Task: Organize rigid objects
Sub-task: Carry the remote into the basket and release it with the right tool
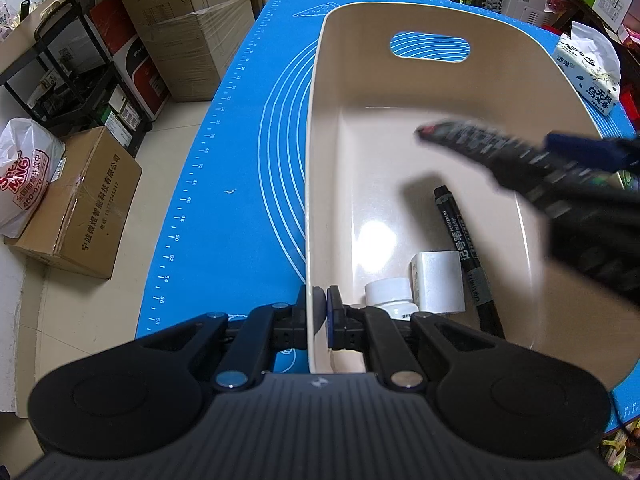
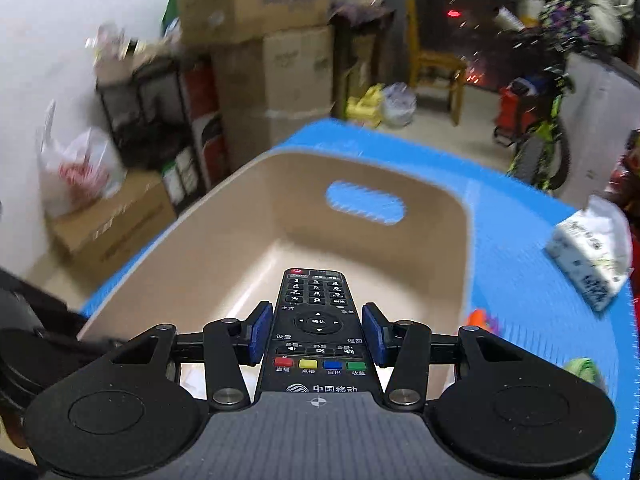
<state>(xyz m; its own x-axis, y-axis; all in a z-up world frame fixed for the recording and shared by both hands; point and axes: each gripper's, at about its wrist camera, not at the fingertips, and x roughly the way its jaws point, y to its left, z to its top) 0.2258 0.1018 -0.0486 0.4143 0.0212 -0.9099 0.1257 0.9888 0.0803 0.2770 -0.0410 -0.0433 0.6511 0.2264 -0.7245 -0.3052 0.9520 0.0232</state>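
With the left gripper (image 1: pixel 321 312) pinched tight on the beige bin's (image 1: pixel 400 92) side wall and the right gripper (image 2: pixel 318 334) half-open, clamping the remote control (image 2: pixel 316 320) above the bin, an early release could land it on the marker (image 1: pixel 460 240) or the white bottle (image 1: pixel 390 294).

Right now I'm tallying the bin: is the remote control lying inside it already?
No, the remote control is clamped between the right gripper's jaws, above the beige bin.

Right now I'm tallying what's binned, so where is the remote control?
Not binned yet: the remote control is clamped in the right claw, in the air above the beige bin, over its open floor beyond the black marker.
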